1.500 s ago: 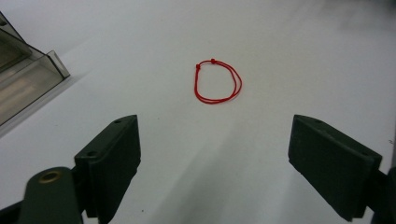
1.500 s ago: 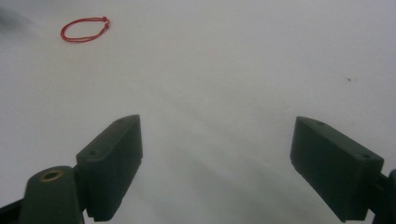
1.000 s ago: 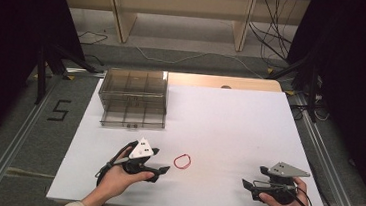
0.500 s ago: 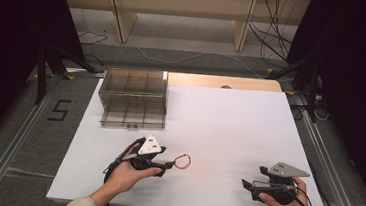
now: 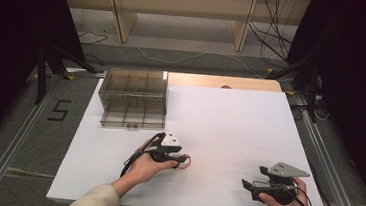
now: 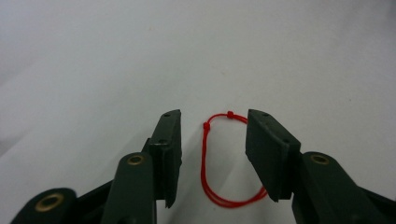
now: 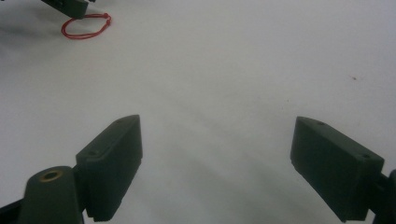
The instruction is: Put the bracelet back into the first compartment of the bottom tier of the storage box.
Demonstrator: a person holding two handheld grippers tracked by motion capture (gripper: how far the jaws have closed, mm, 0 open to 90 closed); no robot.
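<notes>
The left gripper (image 6: 214,154) points down at a bare white counter (image 6: 280,56), its two black jaws rising from the bottom edge with a clear gap between them. They have just been closing in. A thin red string loop (image 6: 205,158) lies flat on the counter between the jaws, with a small knot at its far end. Its near right-hand curve runs under the edge of the right jaw; the left jaw stands just beside the loop, apart from it. The pads do not press on it.

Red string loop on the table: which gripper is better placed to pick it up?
Left. The left gripper straddles the red string loop, its jaws having just been closing, pads not yet touching. The right gripper sits open, far off.
</notes>
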